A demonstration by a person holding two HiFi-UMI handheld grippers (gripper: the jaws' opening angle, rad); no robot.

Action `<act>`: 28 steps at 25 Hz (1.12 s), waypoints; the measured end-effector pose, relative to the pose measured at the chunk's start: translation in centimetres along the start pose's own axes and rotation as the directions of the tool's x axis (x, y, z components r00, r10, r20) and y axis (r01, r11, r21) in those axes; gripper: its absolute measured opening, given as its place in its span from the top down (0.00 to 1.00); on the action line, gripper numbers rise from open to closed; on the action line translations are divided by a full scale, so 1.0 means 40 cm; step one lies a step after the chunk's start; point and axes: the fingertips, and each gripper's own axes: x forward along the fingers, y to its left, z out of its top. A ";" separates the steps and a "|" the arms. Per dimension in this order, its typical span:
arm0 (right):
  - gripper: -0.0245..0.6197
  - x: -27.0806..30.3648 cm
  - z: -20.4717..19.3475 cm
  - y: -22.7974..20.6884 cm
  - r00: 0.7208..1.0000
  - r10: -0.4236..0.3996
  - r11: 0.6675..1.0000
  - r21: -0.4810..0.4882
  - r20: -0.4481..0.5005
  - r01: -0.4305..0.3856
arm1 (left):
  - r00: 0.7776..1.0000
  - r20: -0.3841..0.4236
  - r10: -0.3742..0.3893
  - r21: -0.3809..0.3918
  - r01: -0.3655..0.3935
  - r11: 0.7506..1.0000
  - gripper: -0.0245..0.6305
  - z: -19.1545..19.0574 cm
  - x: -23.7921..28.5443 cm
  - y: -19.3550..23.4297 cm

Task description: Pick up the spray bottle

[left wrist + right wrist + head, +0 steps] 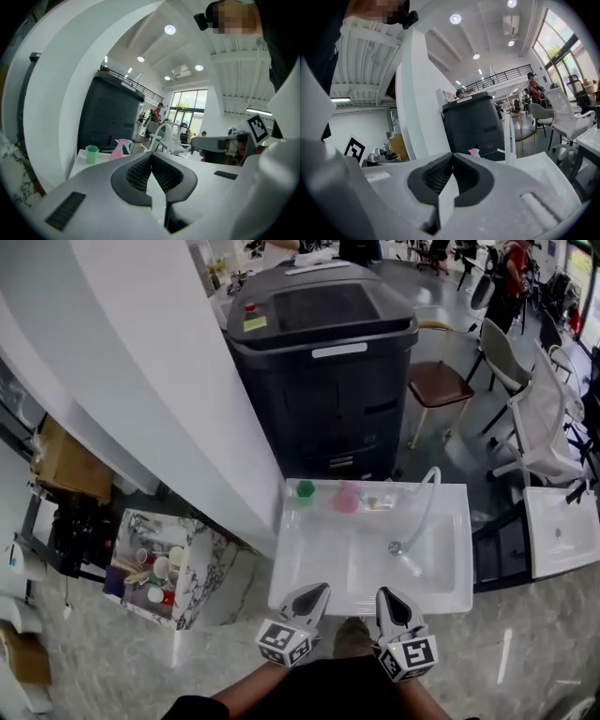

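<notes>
Head view: left gripper and right gripper both pinched shut, empty, well short of pink spray bottle. Arriving closed may topple it against green cup.

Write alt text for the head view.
From above: the left hand-held gripper and right hand-held gripper, both shut, hover at the near edge of a white sink. A pink spray bottle and green cup stand on its far ledge, before a dark cabinet.

Sink ledge holds green cup, spray bottle.
</notes>
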 end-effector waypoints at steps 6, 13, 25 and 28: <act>0.96 0.119 0.041 -0.120 1.000 0.027 0.999 0.027 -0.016 -0.026 | 0.994 -0.056 0.096 0.036 -0.094 0.995 0.94 -0.028 0.181 0.113; 0.96 0.277 0.079 -0.170 0.988 0.153 0.988 0.014 -0.035 -0.153 | 0.983 -0.104 0.149 0.059 -0.143 0.988 0.94 -0.043 0.378 0.207; 0.96 0.399 0.081 -0.229 0.982 0.169 0.986 0.028 -0.080 -0.167 | 0.964 -0.142 0.226 0.050 -0.221 0.974 0.89 -0.049 0.544 0.331; 0.96 0.424 0.085 -0.248 0.983 0.169 0.985 0.047 -0.076 -0.166 | 0.961 -0.168 0.219 0.037 -0.215 0.976 0.80 -0.069 0.581 0.341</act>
